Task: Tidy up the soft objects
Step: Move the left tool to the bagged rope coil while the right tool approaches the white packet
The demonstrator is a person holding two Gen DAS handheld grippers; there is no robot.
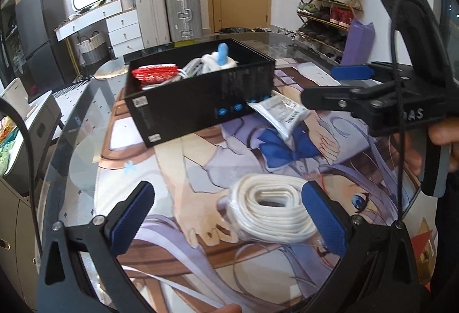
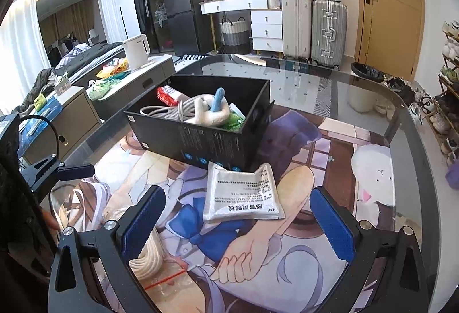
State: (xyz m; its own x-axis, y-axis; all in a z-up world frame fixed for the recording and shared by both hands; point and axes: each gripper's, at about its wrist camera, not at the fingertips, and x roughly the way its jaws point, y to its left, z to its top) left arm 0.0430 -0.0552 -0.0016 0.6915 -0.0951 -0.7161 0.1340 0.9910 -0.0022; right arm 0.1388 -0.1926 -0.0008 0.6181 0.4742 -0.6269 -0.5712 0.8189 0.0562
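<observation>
Two claws, left claw (image 1: 226,215) and right claw (image 2: 238,222), gape beside one rope coil (image 1: 272,212), one sachet (image 2: 242,192), one box (image 2: 200,126).

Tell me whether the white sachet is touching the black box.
Touching. In the right wrist view the white sachet has its top edge butted against the base of the black box, with no mat visible between; the left wrist view agrees.
</observation>
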